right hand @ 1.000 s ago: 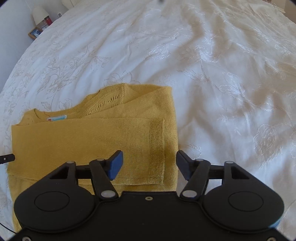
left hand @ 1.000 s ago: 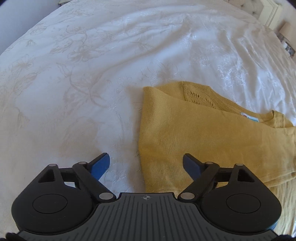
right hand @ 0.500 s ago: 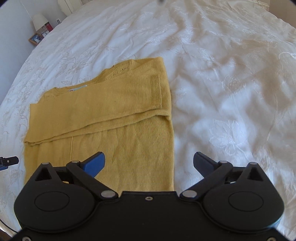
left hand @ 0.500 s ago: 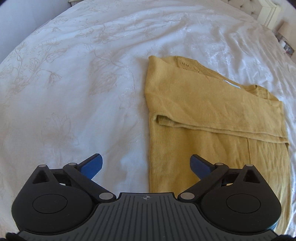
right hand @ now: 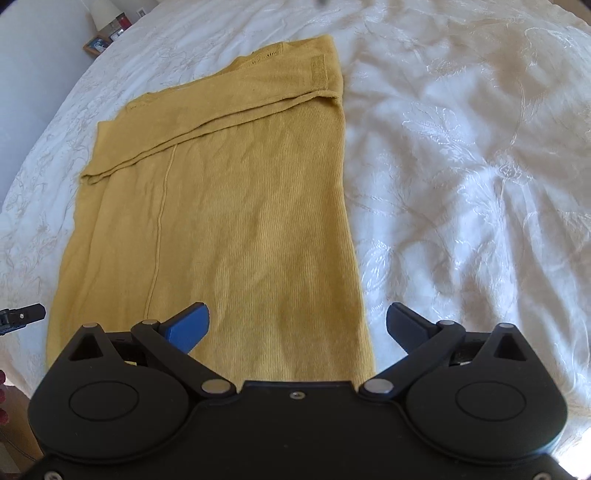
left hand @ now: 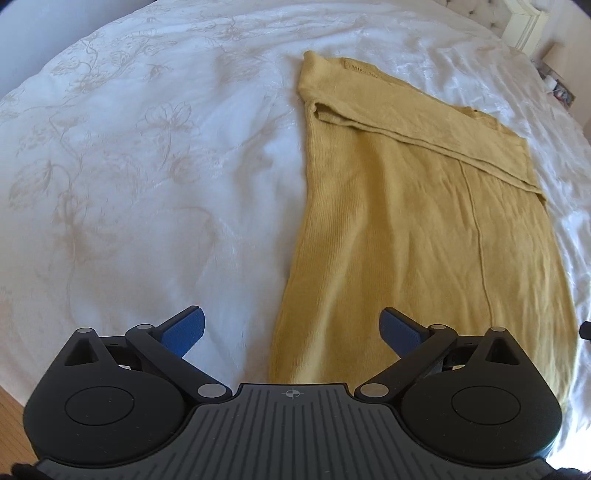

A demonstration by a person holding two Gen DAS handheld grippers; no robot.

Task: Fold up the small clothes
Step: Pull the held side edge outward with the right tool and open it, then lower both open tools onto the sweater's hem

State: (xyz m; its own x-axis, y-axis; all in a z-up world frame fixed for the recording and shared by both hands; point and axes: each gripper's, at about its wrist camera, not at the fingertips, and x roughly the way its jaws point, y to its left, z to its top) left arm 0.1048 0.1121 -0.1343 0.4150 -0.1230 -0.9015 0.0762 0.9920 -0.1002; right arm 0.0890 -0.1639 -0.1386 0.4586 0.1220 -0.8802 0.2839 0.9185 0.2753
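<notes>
We see a mustard-yellow knit sweater lying flat on the bed, its body stretched toward us and its sleeves folded across the upper part, one ribbed cuff showing at the top right corner in the right wrist view. A long seam line runs down the fabric. Under it spreads a white bedspread with a pale floral pattern, rumpled in soft folds. Our left hand-held gripper hovers over the sweater's left edge near the hem, jaws spread wide with nothing between the blue pads. Our right hand-held gripper hovers over the right edge, likewise spread wide and empty. A bedside lamp stands beyond the far corner
</notes>
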